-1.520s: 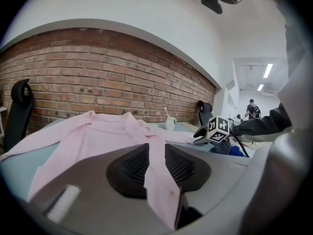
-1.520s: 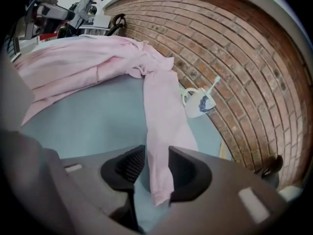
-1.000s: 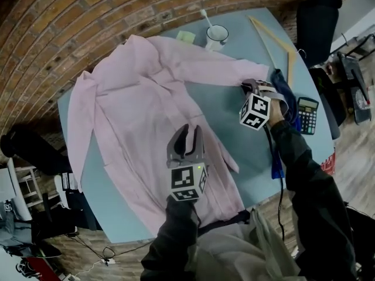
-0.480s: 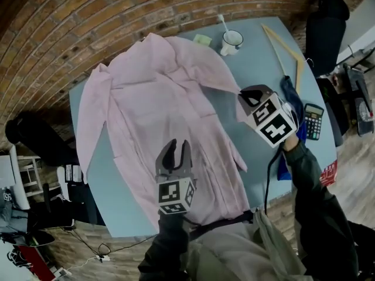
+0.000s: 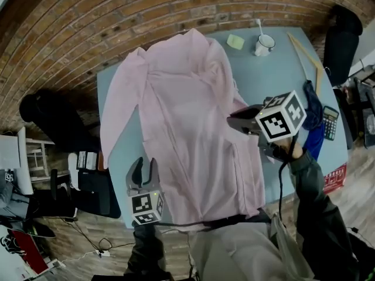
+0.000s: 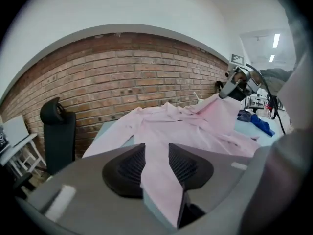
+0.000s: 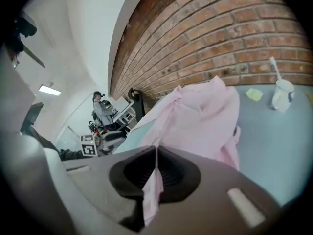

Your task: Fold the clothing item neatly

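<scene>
The left gripper (image 5: 145,167) is opening its jaws, with the pink shirt (image 5: 181,110) edge showing in the gap, not squeezed. The shirt is lying on the blue table (image 5: 275,75). The right gripper (image 5: 234,122), pressed tight on the sleeve (image 7: 152,187), has carried it in over the shirt's middle — a first fold is starting.

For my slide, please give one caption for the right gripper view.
Right gripper pinches a fold of the pink shirt over the blue table; a mug stands near the brick wall.

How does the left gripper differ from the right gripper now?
The left gripper has jaws apart and opening, pink shirt loose between them; the right gripper is shut on its fabric. The left gripper sits at the table edge, the right gripper above the shirt. Both carry marker cubes.
</scene>
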A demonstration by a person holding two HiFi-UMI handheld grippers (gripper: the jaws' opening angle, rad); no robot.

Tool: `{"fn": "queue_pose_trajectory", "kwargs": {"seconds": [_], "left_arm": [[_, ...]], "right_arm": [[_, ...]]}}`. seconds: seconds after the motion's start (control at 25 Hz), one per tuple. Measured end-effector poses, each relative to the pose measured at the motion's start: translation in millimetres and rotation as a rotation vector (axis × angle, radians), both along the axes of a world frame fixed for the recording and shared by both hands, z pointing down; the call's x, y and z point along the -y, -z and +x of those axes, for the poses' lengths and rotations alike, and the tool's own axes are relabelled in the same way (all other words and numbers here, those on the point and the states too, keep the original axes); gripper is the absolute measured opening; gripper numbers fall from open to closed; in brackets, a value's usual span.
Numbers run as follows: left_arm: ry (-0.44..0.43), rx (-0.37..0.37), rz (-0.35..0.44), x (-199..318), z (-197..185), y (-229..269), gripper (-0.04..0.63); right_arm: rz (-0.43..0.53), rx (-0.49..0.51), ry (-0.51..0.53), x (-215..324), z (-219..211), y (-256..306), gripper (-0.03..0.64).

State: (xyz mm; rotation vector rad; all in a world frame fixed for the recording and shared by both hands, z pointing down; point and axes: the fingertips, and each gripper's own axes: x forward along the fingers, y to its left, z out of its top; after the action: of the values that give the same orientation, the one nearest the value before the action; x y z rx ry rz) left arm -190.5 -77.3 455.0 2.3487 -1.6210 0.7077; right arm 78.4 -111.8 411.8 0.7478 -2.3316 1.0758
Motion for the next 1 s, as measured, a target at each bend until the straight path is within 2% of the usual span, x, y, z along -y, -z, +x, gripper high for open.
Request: {"fn": "queue_pose_trajectory", "kwargs": {"seconds": [0.08, 0.16, 0.2, 0.28, 0.36, 0.48, 0.56, 0.64, 0.68, 0.8, 0.88, 1.0], "left_arm": [[0.034, 0.025, -0.016, 6.4, -28.8, -6.7, 0.17], [0.063, 0.02, -0.011, 15.0, -46.1, -9.9, 0.192], [0.076, -0.012, -0.003, 17.7, -48.1, -8.2, 0.195], [0.085, -0.145, -0.004, 15.1, -33.5, -1.8, 0.217], [0.053, -0.266, -0.025, 3.1, -3.1, 5.3, 0.296], [0.031, -0.303, -0.018, -24.6, 20.6, 22.5, 0.348], [0.078, -0.302, 0.002, -47.0, 5.7, 36.3, 0.359], [0.145, -0.273, 0.021, -69.6, -27.9, 47.0, 0.359], [0.174, -0.231, 0.03, -79.6, -48.9, 49.8, 0.359], [0.222, -0.032, 0.053, -93.5, -113.0, 48.5, 0.359], [0.229, 0.063, 0.069, -82.3, -146.0, 39.2, 0.359], [0.223, 0.088, 0.023, -42.3, -181.4, 3.6, 0.359]], "right_arm": [[-0.01, -0.019, 0.038, -10.9, -27.5, -24.6, 0.012], [-0.008, -0.048, 0.033, -15.7, -49.3, -55.5, 0.014], [-0.01, -0.047, 0.012, -17.0, -58.9, -70.0, 0.016], [-0.039, 0.003, -0.035, -23.5, -75.5, -91.0, 0.055], [-0.074, 0.031, -0.04, -34.0, -83.7, -107.5, 0.113], [-0.089, -0.022, -0.007, -45.2, -77.1, -136.1, 0.15], [-0.092, -0.021, -0.012, -50.3, -67.8, -145.5, 0.16], [-0.082, 0.014, -0.031, -51.2, -59.3, -144.9, 0.16], [-0.074, 0.038, -0.037, -51.2, -56.8, -141.9, 0.16], [-0.058, 0.087, -0.012, -59.0, -52.3, -129.2, 0.16], [-0.038, 0.095, 0.022, -68.5, -48.4, -116.0, 0.16], [0.006, 0.081, 0.058, -82.4, -46.9, -91.6, 0.16]]}}
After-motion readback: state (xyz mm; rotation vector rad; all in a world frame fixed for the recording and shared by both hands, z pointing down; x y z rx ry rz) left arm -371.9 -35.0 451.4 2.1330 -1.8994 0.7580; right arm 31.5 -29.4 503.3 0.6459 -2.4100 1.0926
